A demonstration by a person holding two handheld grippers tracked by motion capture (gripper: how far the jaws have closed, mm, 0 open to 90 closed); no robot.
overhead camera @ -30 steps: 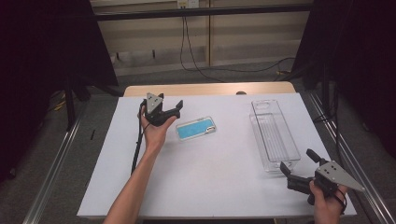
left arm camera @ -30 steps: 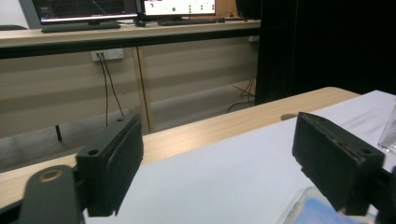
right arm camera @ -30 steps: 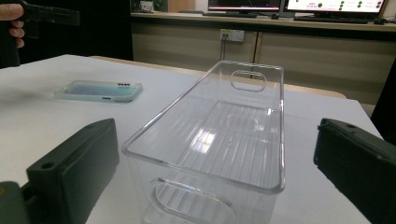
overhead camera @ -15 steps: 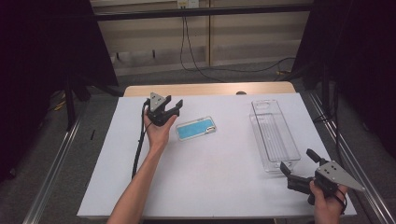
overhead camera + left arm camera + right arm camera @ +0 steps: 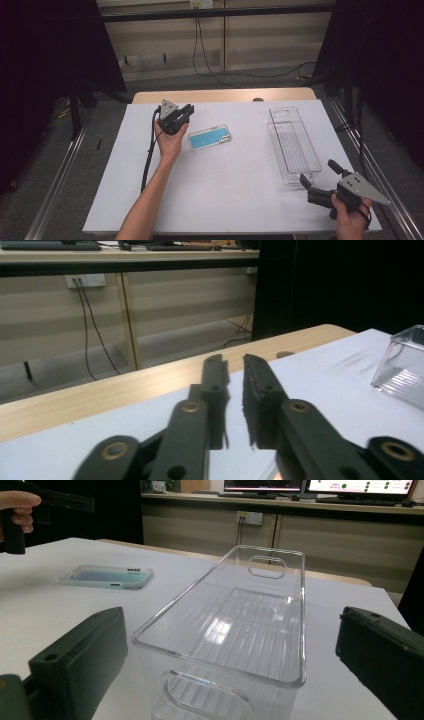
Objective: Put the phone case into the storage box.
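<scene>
A phone in a teal case [image 5: 210,137] lies flat on the white table, also seen in the right gripper view [image 5: 107,576]. My left gripper [image 5: 186,111] is held just left of it, above the table. Its jaws [image 5: 234,362] have just been closing and now stand almost together with nothing between them. An empty clear plastic bin [image 5: 292,145] lies lengthways at the right. My right gripper [image 5: 317,171] sits at the bin's near end, open wide. In its own view [image 5: 230,630] the two jaws flank the bin's near wall [image 5: 210,680] without touching it.
A white sheet [image 5: 225,195] covers the table, with a bare wooden strip [image 5: 225,95] along the far edge. The left gripper's black cable [image 5: 148,155] trails down beside the forearm. A corner of the bin [image 5: 402,370] shows at the right of the left gripper view.
The left gripper's jaws have gone from wide apart to nearly together. Both hands, the phone and the bin have stayed where they were.
</scene>
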